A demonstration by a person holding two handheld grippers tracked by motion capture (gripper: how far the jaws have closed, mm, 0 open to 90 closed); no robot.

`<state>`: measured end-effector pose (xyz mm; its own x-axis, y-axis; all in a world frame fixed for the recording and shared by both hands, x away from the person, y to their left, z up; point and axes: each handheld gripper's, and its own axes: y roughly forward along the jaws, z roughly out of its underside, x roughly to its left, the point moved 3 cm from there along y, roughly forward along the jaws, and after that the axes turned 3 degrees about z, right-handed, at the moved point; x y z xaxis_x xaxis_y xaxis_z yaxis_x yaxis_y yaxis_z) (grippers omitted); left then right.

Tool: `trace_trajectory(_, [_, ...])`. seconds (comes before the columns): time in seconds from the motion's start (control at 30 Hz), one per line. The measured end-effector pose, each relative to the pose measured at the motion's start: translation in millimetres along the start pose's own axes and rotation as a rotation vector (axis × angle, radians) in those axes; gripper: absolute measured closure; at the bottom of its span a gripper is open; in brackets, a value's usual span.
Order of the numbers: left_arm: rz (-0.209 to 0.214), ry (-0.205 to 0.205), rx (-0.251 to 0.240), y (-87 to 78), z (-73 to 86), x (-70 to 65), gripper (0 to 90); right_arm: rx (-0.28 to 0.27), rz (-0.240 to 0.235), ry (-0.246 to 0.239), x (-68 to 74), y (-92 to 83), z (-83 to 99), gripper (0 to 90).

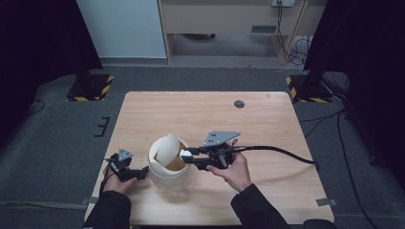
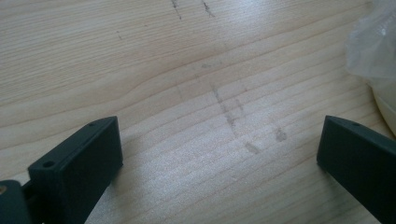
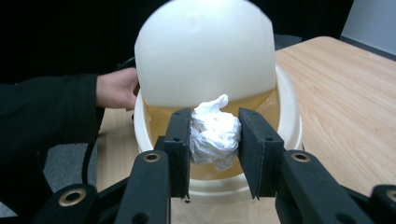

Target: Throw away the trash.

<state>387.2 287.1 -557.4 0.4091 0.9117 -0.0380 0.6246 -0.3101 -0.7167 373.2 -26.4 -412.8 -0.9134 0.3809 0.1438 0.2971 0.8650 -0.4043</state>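
Note:
A cream round bin [image 1: 168,172] with a swing lid [image 1: 167,148] tipped open stands near the table's front edge. In the right gripper view the lid [image 3: 205,51] stands upright over the bin's rim [image 3: 292,116], showing a yellowish inside. My right gripper [image 3: 214,135] is shut on a crumpled white tissue [image 3: 214,133] and holds it at the bin's opening; in the high view the right gripper [image 1: 187,154] reaches in from the right, level with the rim. My left gripper [image 1: 143,172] rests open just left of the bin, its jaws wide apart over bare wood [image 2: 219,116].
The wooden table [image 1: 267,129] has open surface behind and to the right of the bin. A small dark round disc [image 1: 239,104] lies near the far edge. The right gripper's cable [image 1: 286,153] trails off to the right. A clear liner edge [image 2: 373,42] shows beside the bin.

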Motion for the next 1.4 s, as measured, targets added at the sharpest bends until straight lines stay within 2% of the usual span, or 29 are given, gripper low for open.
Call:
trace_trajectory(0.67, [-0.001,0.001,0.0,0.0,0.0,0.1,0.0,0.043,-0.007,0.01,-1.8,18.3,8.7,65.5])
trace_trajectory(0.8, [0.0,0.0,0.0,0.0,0.0,0.0,0.0,0.065,-0.005,-0.013,1.5,23.0,8.1,64.6])
trace_trajectory(0.87, [0.0,-0.001,-0.001,0.1,0.0,-0.1,0.0,0.064,-0.005,-0.017,3.7,25.5,6.3,61.2])
trace_trajectory(0.93, [0.0,-0.001,-0.001,0.1,-0.1,0.0,0.0,0.05,-0.003,-0.002,4.0,27.6,4.7,52.2])
trace_trajectory(1.07, [0.0,-0.001,-0.001,0.1,-0.1,0.0,0.0,0.083,0.015,-0.014,1.7,25.1,5.0,47.8])
trace_trajectory(1.17, [-0.001,-0.001,-0.001,0.1,-0.1,0.0,0.0,0.087,0.015,-0.02,2.3,22.4,4.4,46.1])
trace_trajectory(1.33, [0.0,0.001,0.0,0.0,0.0,0.1,0.0,0.07,0.034,-0.03,0.9,12.0,-1.3,44.1])
trace_trajectory(1.4, [0.0,0.0,0.0,0.0,0.0,0.0,0.0,0.042,0.039,-0.01,-1.8,7.0,-4.0,43.5])
